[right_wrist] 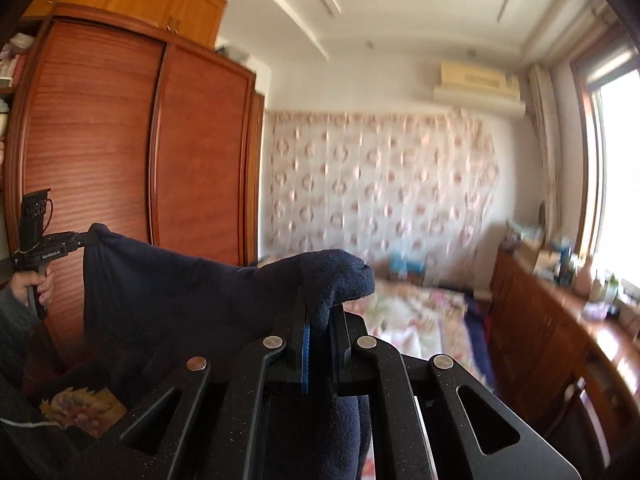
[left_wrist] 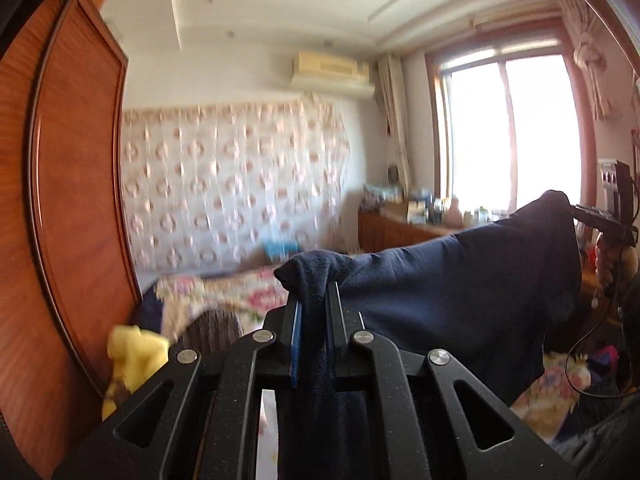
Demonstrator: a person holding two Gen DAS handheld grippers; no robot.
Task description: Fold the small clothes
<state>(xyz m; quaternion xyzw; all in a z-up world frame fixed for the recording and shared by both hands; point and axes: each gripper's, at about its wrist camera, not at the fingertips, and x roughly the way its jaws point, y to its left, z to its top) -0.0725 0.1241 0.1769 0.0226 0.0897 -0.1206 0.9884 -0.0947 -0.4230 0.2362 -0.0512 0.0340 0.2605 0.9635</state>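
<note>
Navy-blue knitted cloth, a small garment (left_wrist: 460,280), is held stretched in the air between two tools, well above a bed (right_wrist: 404,312) covered in a floral spread. The left hand-held gripper (left_wrist: 316,304) is clenched on one edge of the garment, with a strip of fabric trailing back between its fingers toward the camera. The right hand-held gripper (right_wrist: 320,320) is likewise clamped on the opposite edge, a bunched fold rising just above its fingertips. From each tool, the other one is seen at the far end of the cloth, off to the side.

A slip is judged the main risk: only a narrow bunch of fabric is pinched at each end, and if the two tools are pulled further apart, an edge could be dragged free and the garment dropped in a heap. A crooked fold is also possible if one end is lowered ahead of the other.

The garment's type cannot be told; its lower part hangs out of view behind the tools. The surface directly beneath the cloth is hidden. The background is blurred, including a wooden wardrobe (right_wrist: 120,152) and a patterned curtain (left_wrist: 232,184).
</note>
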